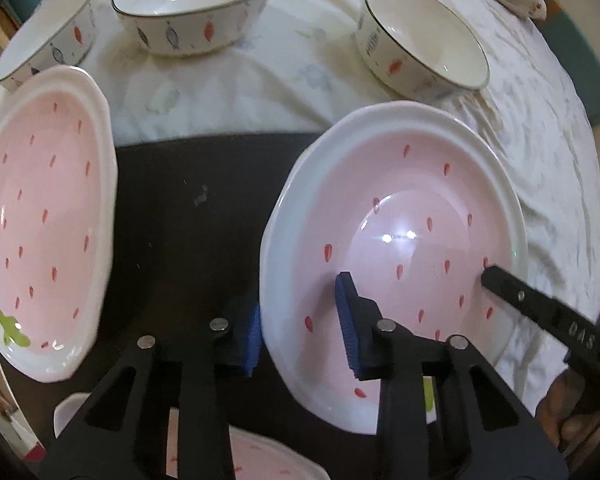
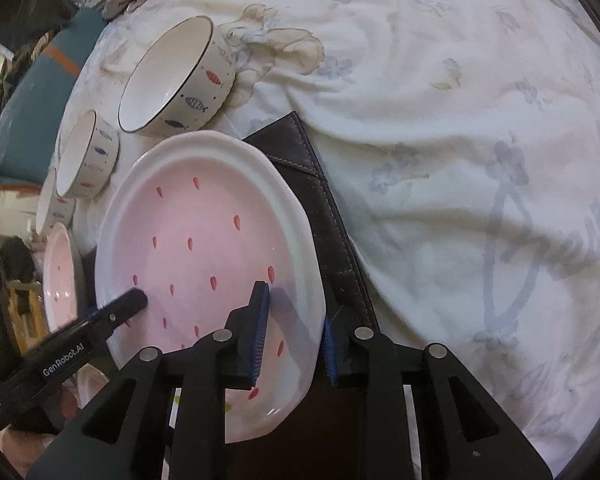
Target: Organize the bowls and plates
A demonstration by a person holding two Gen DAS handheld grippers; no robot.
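Both grippers work on one pink strawberry plate [image 1: 396, 248], which sits tilted over a dark leather mat [image 1: 188, 216] on a bed covered by a floral sheet [image 2: 440, 160]. The left gripper [image 1: 300, 332] straddles the plate's near rim at the lower centre of its frame, one blue pad inside the dish and the other outside; the jaws look spread wider than the rim, so it seems not yet clamped. The right gripper [image 2: 294, 332] likewise straddles the opposite rim at the lower centre of its own frame, its pads standing a little off the rim, so it reads as parted too. A second pink plate [image 1: 40, 224] stands at the left of the left wrist frame, and the edge of a third plate [image 1: 260, 460] shows at the bottom, under the gripper. Three fish-patterned bowls [image 1: 192, 8] stand apart along the top of that frame, none nested. As a judgement, the task is at an early stage: no stack is visible, plates and bowls all remain separate, and gathering each kind together is still left to do.
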